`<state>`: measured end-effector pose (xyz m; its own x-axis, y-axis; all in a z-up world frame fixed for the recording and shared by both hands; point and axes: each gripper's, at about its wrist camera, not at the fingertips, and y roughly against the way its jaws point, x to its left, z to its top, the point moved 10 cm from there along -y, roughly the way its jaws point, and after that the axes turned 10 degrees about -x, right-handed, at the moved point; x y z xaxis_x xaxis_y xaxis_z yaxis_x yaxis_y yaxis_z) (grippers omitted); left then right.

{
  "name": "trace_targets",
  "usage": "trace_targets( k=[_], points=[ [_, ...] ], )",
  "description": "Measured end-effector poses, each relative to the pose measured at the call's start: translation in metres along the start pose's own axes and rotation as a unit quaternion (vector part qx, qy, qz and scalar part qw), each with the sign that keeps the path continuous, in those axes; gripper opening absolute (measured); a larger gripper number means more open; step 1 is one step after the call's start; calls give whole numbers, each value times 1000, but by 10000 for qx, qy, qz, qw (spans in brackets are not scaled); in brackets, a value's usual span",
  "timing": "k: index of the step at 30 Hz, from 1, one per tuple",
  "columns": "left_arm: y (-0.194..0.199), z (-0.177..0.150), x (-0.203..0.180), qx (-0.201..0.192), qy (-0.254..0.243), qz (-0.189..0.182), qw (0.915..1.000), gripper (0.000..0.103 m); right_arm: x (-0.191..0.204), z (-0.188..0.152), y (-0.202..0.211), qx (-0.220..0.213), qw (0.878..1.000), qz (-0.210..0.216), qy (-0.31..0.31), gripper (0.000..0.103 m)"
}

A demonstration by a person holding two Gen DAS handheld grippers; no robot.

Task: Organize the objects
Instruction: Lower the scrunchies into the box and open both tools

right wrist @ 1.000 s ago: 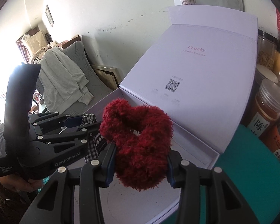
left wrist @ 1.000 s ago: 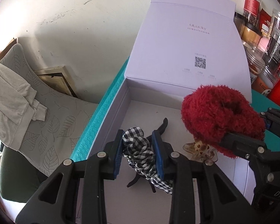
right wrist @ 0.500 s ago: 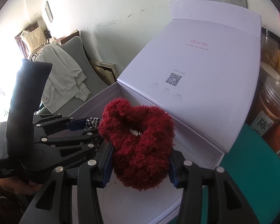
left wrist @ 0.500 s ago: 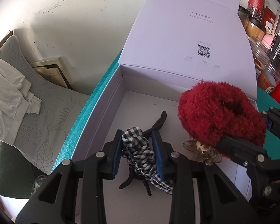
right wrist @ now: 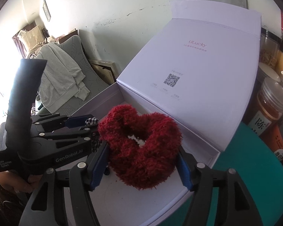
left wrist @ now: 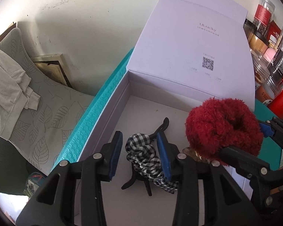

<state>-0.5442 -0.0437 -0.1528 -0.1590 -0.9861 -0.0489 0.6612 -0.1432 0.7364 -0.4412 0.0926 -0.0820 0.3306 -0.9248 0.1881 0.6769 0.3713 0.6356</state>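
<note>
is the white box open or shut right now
Open. The white box has its lid swung up and back, leaving the inside bare to view, with a checked scrunchie on its floor.

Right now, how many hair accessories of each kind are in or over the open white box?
Fluffy red scrunchie: 1
Black-and-white checked scrunchie: 1
Black hair claw clip: 1
Amber-coloured hair clip, mostly hidden under the red one: 1
Total: 4

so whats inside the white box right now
A checked scrunchie lying over a black hair claw, a fuzzy red scrunchie, and a partly hidden amber clip. The red one covers most of that clip and the box floor beneath.
</note>
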Motion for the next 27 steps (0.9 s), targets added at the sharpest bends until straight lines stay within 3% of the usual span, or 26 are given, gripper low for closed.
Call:
trace_targets(
  k=[4, 13, 16, 19, 27],
  points=[
    [10, 8, 4, -112, 8, 29, 9999, 50, 2, 2, 7, -34, 9999, -75, 86, 66],
    [40, 21, 13, -232, -66, 294, 9993, 52, 5, 4, 29, -113, 9998, -123, 69, 66],
    [62, 22, 7, -267, -68, 427, 9987, 59, 2, 6, 40, -168, 9997, -186, 75, 66],
    [81, 27, 7, -415, -5, 373, 9984, 65, 0, 9, 54, -264, 9993, -258, 92, 66],
    [136, 34, 1, -640, -22, 413, 9971, 69, 7, 17, 97, -435, 9969, -567, 333, 66]
  ],
)
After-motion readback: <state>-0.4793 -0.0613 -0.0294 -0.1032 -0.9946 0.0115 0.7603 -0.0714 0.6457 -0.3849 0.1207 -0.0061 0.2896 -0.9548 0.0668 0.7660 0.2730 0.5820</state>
